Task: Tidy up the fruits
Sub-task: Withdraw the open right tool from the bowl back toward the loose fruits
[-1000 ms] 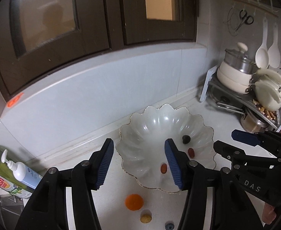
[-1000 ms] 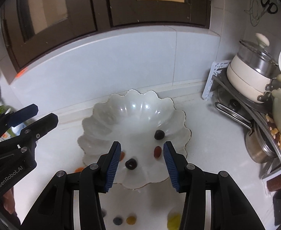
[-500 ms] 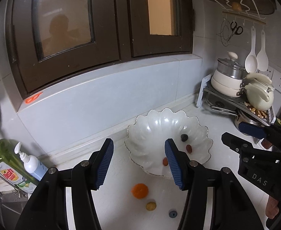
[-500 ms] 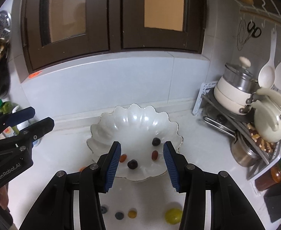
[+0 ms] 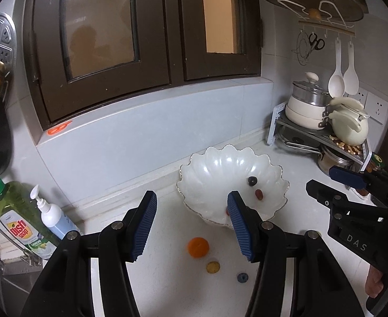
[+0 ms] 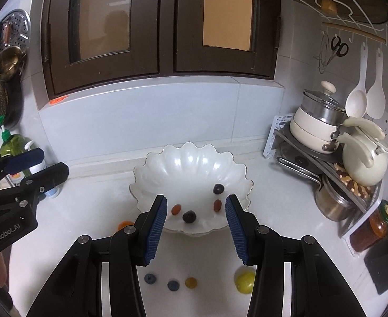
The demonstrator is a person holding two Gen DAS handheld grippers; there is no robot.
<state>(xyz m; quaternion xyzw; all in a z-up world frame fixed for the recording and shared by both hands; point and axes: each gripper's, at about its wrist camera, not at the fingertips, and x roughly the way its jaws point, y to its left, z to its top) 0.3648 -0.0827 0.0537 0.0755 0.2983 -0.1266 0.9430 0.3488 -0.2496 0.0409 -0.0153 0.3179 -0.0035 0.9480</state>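
Both grippers are pulling back from the scalloped bowl (image 6: 191,169); the empty, spread right gripper (image 6: 195,227) is sitting nearest the yellow fruit (image 6: 244,282), low to its right.

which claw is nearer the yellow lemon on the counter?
Right. The lemon lies just by the right claw, beside its right finger. The left claw is farther left, over the orange.

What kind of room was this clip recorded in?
Most likely a home kitchen. A white counter runs under a dark-framed window; pots and a kettle sit on a corner rack, ladles hang on the wall, and dish soap stands at the far left.
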